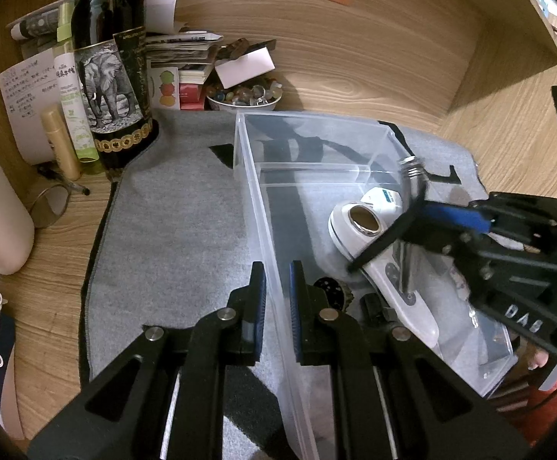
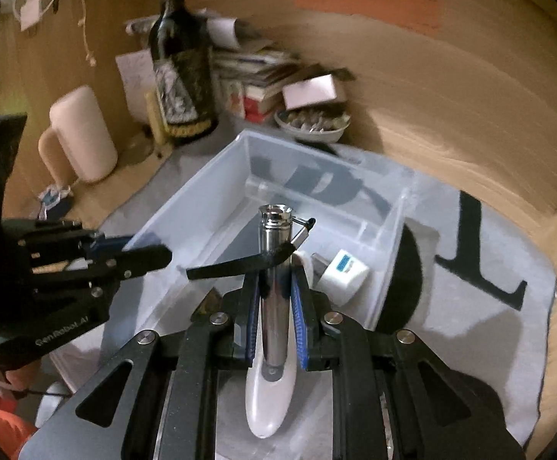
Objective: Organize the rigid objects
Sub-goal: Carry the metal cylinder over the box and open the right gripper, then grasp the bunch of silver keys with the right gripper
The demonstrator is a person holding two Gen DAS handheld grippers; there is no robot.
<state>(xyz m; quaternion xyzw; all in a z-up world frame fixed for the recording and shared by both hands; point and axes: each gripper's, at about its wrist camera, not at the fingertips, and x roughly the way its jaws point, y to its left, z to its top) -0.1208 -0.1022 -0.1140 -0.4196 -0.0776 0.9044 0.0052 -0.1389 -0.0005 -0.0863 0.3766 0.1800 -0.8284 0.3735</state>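
A clear plastic bin (image 1: 309,115) (image 2: 202,191) stands on a grey mat. My left gripper (image 1: 277,287) (image 2: 156,255) is shut on the bin's left wall, one finger on each side. My right gripper (image 2: 274,281) (image 1: 424,207) hovers over the bin's near compartment, shut on an upright chrome tube (image 2: 276,237) (image 1: 412,176) that trails a black strap (image 2: 236,266). Below the tube, inside the bin, lie a long white handheld device (image 1: 355,237) (image 2: 267,406) and a small white box with a blue label (image 2: 345,268) (image 1: 384,196). A dark round cap (image 1: 330,287) sits near the left wall.
The bin's far compartment (image 1: 316,142) holds nothing. At the back left stand a dark wine bottle with an elephant label (image 1: 113,76), a green spray bottle (image 1: 67,76), a cream jug (image 2: 83,134), stacked papers and a bowl of stones (image 1: 244,97). Wooden walls close in behind.
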